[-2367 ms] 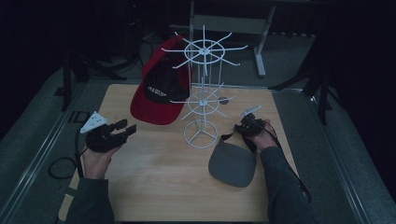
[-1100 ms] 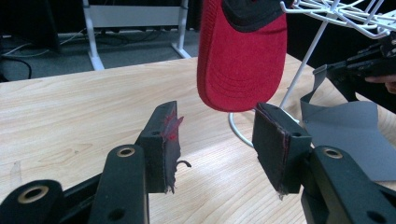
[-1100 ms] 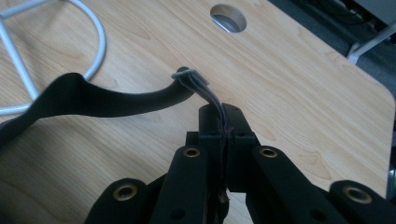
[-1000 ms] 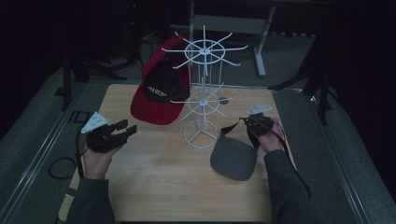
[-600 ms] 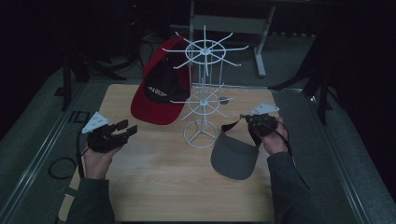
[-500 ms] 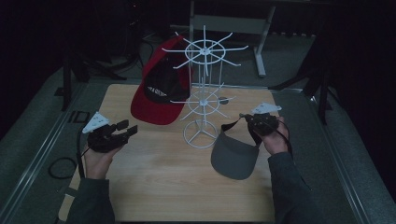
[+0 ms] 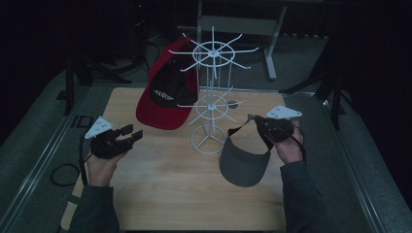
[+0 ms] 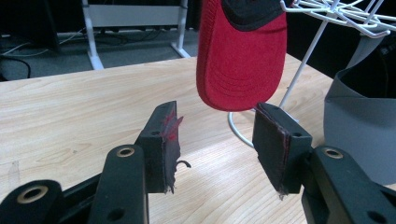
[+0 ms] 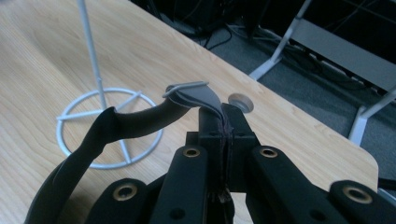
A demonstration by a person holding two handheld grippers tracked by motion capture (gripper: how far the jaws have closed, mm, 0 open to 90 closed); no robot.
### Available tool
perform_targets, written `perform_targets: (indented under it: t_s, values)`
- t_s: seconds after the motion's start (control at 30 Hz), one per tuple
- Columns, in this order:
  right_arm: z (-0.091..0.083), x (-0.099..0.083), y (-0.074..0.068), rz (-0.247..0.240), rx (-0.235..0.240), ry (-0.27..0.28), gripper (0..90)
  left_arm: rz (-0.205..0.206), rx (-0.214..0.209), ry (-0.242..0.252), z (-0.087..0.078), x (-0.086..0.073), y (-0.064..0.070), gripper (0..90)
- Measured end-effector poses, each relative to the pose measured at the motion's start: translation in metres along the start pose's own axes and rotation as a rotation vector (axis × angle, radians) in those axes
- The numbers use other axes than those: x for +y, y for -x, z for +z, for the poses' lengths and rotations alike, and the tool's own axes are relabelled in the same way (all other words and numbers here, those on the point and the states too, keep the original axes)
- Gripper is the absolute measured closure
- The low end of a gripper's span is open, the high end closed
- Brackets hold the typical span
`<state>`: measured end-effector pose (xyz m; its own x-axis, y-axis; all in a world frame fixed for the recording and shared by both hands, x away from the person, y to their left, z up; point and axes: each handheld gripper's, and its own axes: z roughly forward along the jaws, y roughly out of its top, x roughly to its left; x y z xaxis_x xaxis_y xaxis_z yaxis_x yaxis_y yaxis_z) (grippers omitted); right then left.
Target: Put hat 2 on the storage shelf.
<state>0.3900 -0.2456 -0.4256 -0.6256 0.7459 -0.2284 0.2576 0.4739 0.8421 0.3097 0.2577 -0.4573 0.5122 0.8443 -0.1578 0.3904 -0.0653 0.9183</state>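
The high view shows a wooden tabletop (image 7: 160,189) with a white wire rack (image 7: 212,97) standing near its middle. The right tongs (image 7: 257,122) are on the right side of the rack, and they hold the grey visor (image 7: 243,162) by its strap. The brim of the visor hangs down toward the person, over the tabletop just beside the round base of the rack; I cannot tell if it touches the wood. In the right gripper view the two black jaws are pressed together, with the thin grey strap (image 9: 198,99) pinched between them, and a small metal buckle (image 9: 186,87) sits at the top of the strap. From there the dark band of the visor bends down to the left, in front of the base ring of the rack (image 9: 109,128). The left tongs (image 7: 130,134) are over the left part of the tabletop, well apart from the visor. In the left gripper view their jaws stand wide apart and nothing is between them; the pads (image 8: 169,140) have some red marks and frayed edges. A red cap (image 7: 167,94) hangs on the left side of the rack, and in the left gripper view its red brim (image 8: 240,60) hangs above the gap between the jaws, farther off. The grey visor (image 8: 359,126) is also seen there at the right edge.
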Motion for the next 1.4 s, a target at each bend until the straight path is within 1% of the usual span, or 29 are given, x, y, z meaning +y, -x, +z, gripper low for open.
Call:
perform_targets:
  t_s: [0.1, 0.3, 0.6, 0.8, 1.03, 1.2, 1.4]
  values:
    - [-0.007, 0.002, -0.001, 0.014, 0.013, 0.024, 88.0, 0.001, 0.0, -0.001, 0.0, 0.0, 0.0, 51.4]
    - [-0.022, 0.006, -0.005, 0.02, 0.038, 0.079, 88.0, 0.0, -0.001, -0.001, 0.001, 0.0, 0.001, 51.4]
    - [-0.039, 0.012, -0.014, -0.011, 0.065, 0.137, 88.0, 0.001, -0.001, 0.0, 0.0, 0.0, 0.0, 51.4]
    - [-0.049, 0.014, -0.019, -0.02, 0.076, 0.171, 87.9, 0.0, -0.001, -0.001, 0.0, 0.0, 0.0, 51.3]
    - [-0.059, 0.02, -0.021, -0.025, 0.089, 0.195, 88.0, 0.0, -0.002, -0.001, 0.001, 0.0, 0.001, 51.4]
    - [-0.063, 0.022, -0.024, -0.024, 0.104, 0.218, 87.9, 0.0, -0.002, -0.001, 0.0, 0.0, 0.001, 51.4]
    - [-0.068, 0.026, -0.027, -0.034, 0.113, 0.231, 87.9, -0.001, -0.002, -0.001, 0.001, 0.0, 0.001, 51.2]
